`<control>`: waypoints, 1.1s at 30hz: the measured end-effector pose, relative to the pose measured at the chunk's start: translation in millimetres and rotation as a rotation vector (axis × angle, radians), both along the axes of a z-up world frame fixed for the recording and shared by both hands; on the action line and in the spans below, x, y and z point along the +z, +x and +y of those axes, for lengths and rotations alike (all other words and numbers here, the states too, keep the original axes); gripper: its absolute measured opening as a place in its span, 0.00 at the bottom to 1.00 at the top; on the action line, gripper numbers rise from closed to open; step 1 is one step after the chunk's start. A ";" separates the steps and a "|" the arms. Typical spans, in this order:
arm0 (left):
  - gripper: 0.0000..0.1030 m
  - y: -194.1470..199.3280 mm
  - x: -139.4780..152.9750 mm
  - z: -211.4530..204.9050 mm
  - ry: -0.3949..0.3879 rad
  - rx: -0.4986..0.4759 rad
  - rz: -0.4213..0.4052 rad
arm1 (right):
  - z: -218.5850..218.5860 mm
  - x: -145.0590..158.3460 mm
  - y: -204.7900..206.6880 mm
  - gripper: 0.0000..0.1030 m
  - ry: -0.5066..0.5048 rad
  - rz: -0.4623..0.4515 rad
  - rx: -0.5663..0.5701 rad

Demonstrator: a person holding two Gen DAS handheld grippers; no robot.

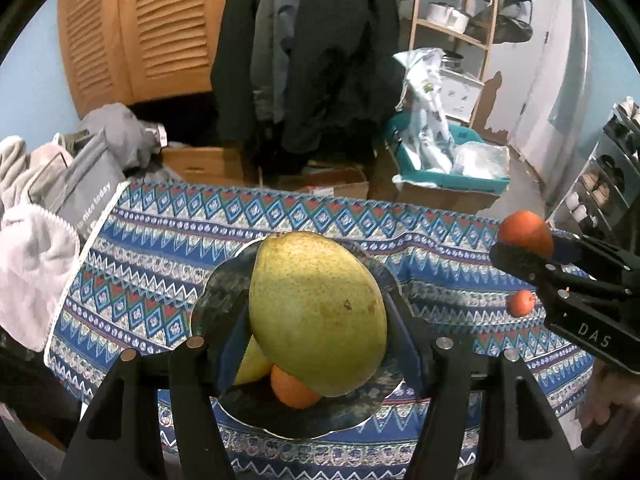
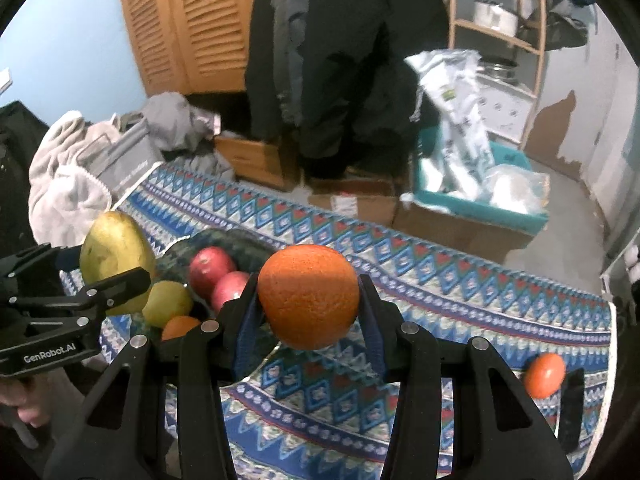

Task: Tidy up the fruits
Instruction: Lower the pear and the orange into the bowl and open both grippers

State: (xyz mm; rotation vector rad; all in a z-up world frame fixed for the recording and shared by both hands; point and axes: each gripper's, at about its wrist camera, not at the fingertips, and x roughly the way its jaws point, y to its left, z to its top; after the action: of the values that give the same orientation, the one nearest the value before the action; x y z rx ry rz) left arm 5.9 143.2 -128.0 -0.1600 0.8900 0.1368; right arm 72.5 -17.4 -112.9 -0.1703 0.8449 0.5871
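The left gripper (image 1: pixel 318 320) pinches a big yellow-green pear with brown speckles (image 1: pixel 316 312) between its two black fingers. The pear hangs in the air above a dark round plate with a wavy rim (image 1: pixel 360 412), which stands on the table covered by a blue patterned cloth (image 1: pixel 160 248). Under the pear, inside the plate, lie a smaller yellow-green fruit (image 1: pixel 250 368) and a small orange fruit (image 1: pixel 294 388).

The right gripper (image 2: pixel 310 304) holds a round orange with rough skin (image 2: pixel 308 296), its fingers pressed on both sides of it. The orange is lifted over the cloth, just beside the near rim of the plate, at its right. In the right wrist view, two red apples (image 2: pixel 220 276) also lie in the plate, touching each other, behind the small orange fruit.

One more small orange-red fruit (image 2: pixel 544 374) lies alone on the cloth near the right edge of the table, well apart from the plate.
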 end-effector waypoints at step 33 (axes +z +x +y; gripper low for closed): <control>0.64 14.6 -76.3 41.2 -0.082 0.081 0.218 | 63.9 -66.1 10.0 0.49 -0.011 0.202 0.101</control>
State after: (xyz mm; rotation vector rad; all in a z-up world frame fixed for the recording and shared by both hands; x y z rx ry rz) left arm 20.6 184.4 -204.3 -0.2609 1.1075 0.1956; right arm 82.5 46.5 -178.9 -0.1666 1.0395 0.7023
